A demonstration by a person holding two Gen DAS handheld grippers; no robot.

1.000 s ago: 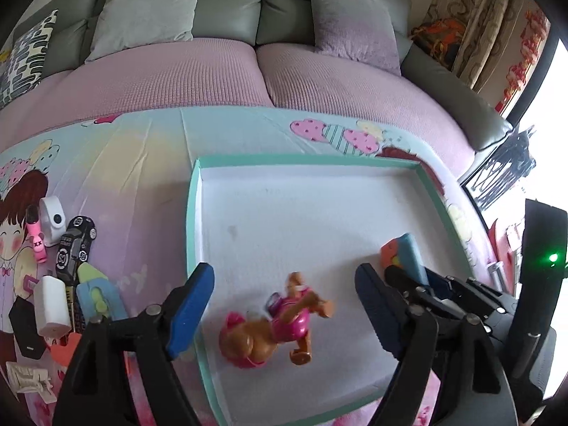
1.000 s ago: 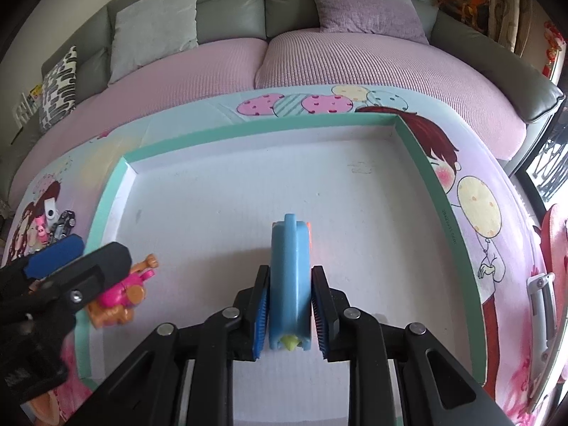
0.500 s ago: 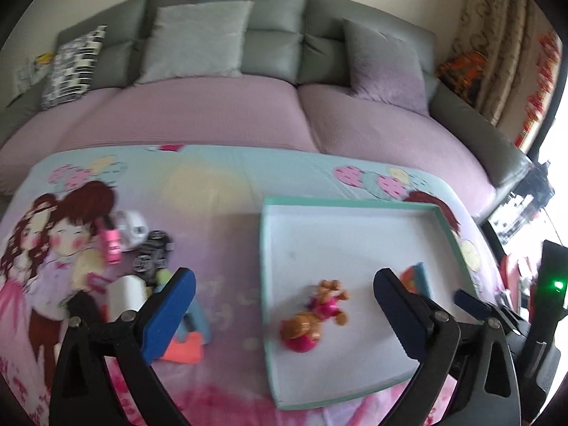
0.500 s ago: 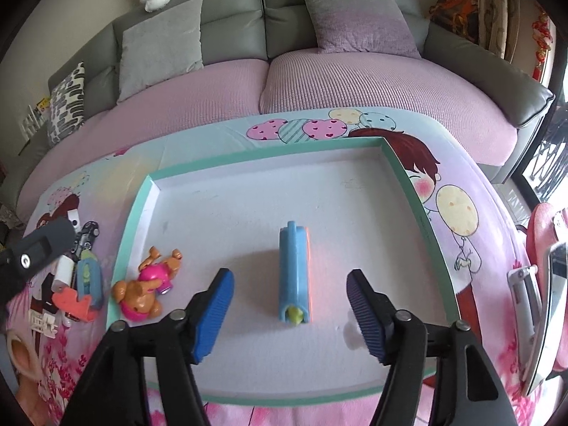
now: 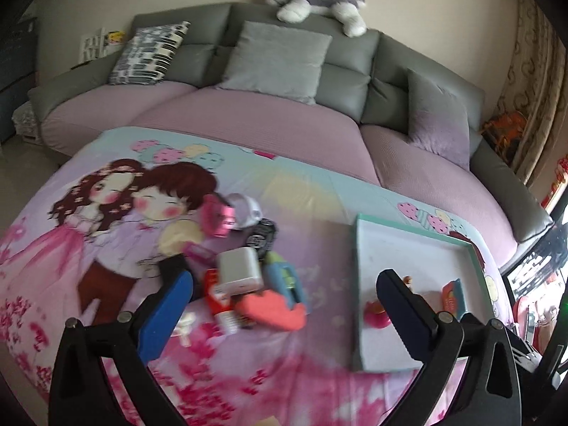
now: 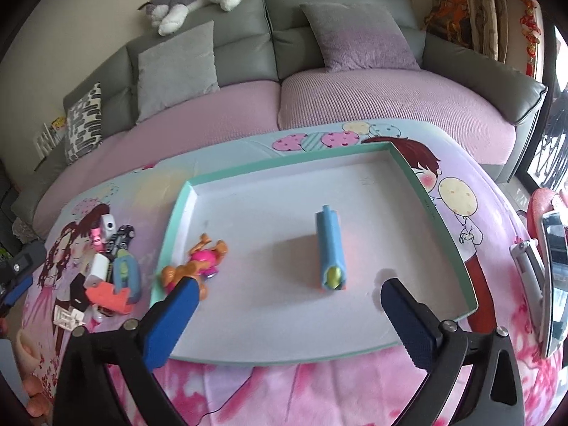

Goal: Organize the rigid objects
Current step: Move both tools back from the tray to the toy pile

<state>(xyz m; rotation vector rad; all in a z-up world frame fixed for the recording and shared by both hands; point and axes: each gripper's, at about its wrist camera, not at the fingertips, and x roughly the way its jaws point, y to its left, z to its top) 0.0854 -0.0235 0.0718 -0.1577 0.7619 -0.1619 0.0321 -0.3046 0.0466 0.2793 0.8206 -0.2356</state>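
Note:
A teal-rimmed white tray (image 6: 440,220) lies on the cartoon-print cloth. In it a blue toy (image 6: 330,248) lies beyond my right gripper (image 6: 289,287), whose jaws are opening with nothing between them. An orange-and-pink dog figure (image 6: 202,261) lies at the tray's left side. My left gripper (image 5: 282,282) hangs over a pile left of the tray (image 5: 408,248), its jaws opening around nothing. The pile holds a white charger (image 5: 238,269), a coral piece (image 5: 273,309), a blue toy (image 5: 284,277) and a black toy car (image 5: 261,236).
A grey sofa with purple seat covers (image 5: 269,135) curves behind the table, with cushions and a plush dog (image 5: 316,3) on its back. A phone on a stand (image 6: 553,273) sits at the table's right edge. Bare cloth lies left of the pile.
My right gripper let go of the blue toy, opened wide and drew back from it. My left gripper swung left from above the dog figure in the tray to above the pile.

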